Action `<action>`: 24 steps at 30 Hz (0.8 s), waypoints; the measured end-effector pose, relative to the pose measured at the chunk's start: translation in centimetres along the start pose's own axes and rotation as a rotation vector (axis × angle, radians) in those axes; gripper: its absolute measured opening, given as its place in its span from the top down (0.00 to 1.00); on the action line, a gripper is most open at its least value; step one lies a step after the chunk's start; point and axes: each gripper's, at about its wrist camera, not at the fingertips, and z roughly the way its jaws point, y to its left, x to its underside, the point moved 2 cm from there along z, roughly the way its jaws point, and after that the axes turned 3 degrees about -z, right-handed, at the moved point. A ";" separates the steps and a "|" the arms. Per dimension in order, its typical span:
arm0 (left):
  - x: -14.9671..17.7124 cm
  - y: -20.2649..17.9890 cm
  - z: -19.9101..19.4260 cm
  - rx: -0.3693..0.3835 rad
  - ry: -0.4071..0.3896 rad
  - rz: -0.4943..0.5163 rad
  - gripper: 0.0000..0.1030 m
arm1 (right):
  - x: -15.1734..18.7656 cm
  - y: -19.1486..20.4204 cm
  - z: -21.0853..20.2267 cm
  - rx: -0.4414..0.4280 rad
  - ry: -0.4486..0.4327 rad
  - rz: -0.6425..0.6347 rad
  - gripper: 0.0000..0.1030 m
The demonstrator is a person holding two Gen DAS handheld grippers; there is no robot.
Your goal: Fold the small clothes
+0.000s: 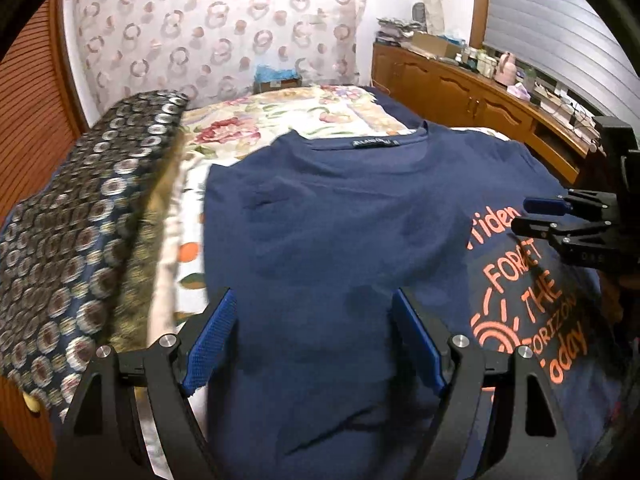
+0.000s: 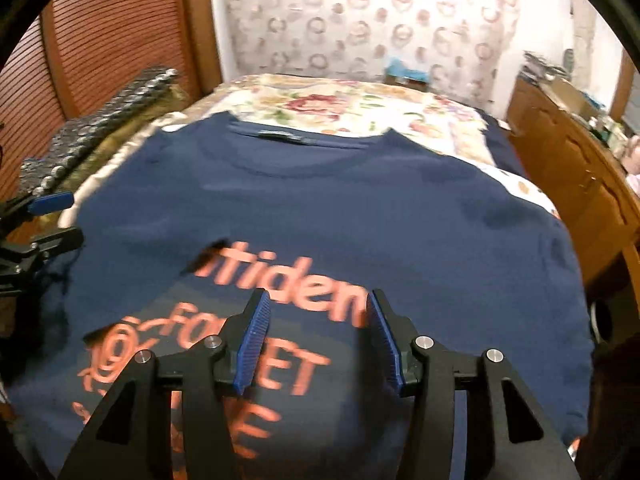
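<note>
Navy T-shirt spread flat across the floral bedspread, collar toward 12 o'clock, probably laid out so for clean folds; orange print turned up on a flap at 3 to 4 o'clock in the left wrist view, which suggests one fold already made from that side. Left gripper poised over the plain middle of the shirt, jaws released and wide, only cloth showing beneath and nothing pinched. Right gripper above the lettering, jaws parted about halfway, no fabric caught between the blue pads; likely just let go of the flap. From the left wrist view alone: patterned dark blanket heaped at 9 o'clock, wooden cabinet with clutter at 1 to 2 o'clock, and the right gripper seen side-on at 3 o'clock, its fingers apart. From the right wrist view alone: the print nearly head-on at 6 to 7 o'clock, the shirt's right edge at 3 to 4 o'clock reaching the bed's side, slatted wooden door at 10 o'clock, and the left gripper's tips at 9 o'clock.
</note>
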 end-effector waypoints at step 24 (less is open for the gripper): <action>0.9 -3.0 4.3 0.035 0.087 0.069 0.00 | -0.1 -2.0 1.2 0.059 0.019 0.042 0.09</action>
